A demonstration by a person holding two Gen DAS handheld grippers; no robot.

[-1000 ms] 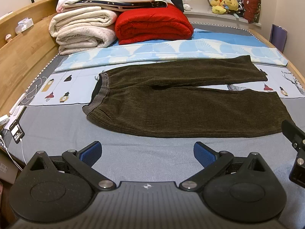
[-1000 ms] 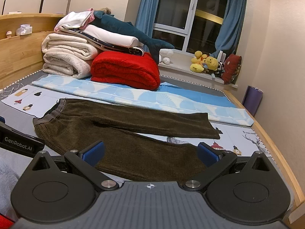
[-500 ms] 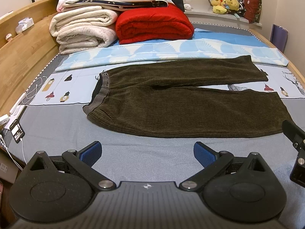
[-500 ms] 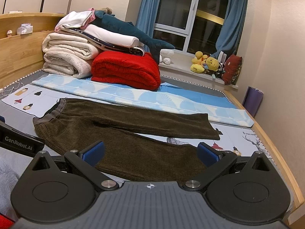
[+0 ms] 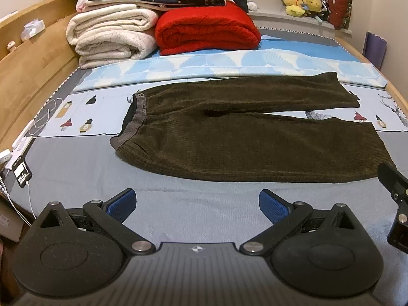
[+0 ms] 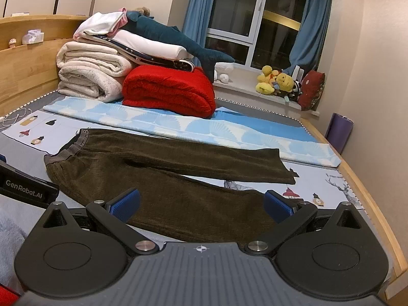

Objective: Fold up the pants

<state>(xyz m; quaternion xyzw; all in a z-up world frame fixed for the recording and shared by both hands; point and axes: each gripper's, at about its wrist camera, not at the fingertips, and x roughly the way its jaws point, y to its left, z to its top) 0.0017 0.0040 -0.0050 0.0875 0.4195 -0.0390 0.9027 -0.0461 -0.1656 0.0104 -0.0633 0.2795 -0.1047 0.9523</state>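
Dark brown corduroy pants (image 5: 242, 137) lie flat on the bed, waistband to the left, the two legs spread apart toward the right. They also show in the right wrist view (image 6: 163, 178). My left gripper (image 5: 197, 204) is open and empty, above the grey sheet just in front of the near leg. My right gripper (image 6: 202, 204) is open and empty, over the near leg's lower part. The right gripper's body shows at the right edge of the left wrist view (image 5: 395, 199); the left gripper's body shows at the left edge of the right wrist view (image 6: 25, 188).
Folded white blankets (image 5: 112, 35) and a red blanket (image 5: 206, 28) are stacked at the bed's far end, with a blue shark plush (image 6: 178, 38) on top. A wooden bed frame (image 5: 30, 71) runs along the left. A phone and cables (image 5: 21, 173) lie at the left edge.
Both grippers have shifted only slightly; the view of the pants is almost the same. The pants have not moved.
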